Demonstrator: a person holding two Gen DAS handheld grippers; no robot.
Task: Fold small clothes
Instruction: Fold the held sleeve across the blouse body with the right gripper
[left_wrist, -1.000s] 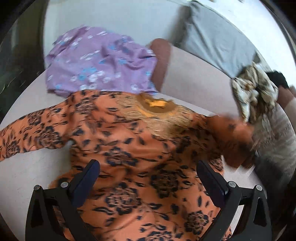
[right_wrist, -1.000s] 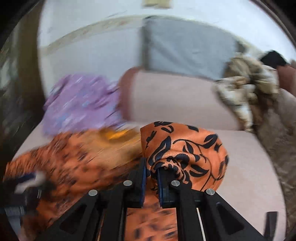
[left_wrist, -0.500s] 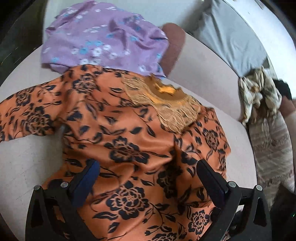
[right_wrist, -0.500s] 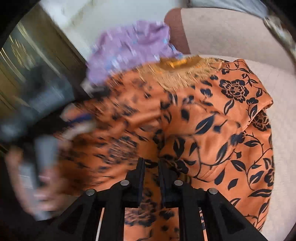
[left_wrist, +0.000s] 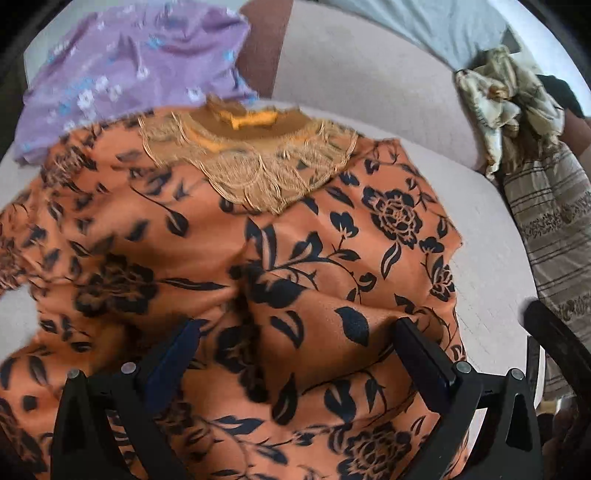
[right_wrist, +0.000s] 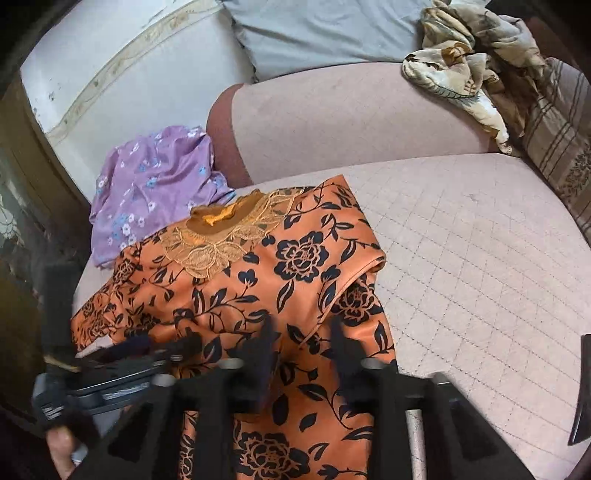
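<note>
So both my tongs are hanging over the orange floral top with nothing in them — left tongs spread wide, right tongs parted a bit narrower. That top lies spread on the pink sofa seat, lace collar away from me, its right sleeve folded in over the body. A purple floral garment sits just past the collar, and a crumpled cream cloth is up on the backrest.

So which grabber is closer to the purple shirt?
Left, probably. The left gripper hovers open over the orange dress on the side where the purple shirt lies. The right gripper, also open, sits further toward the bare cushion.
</note>
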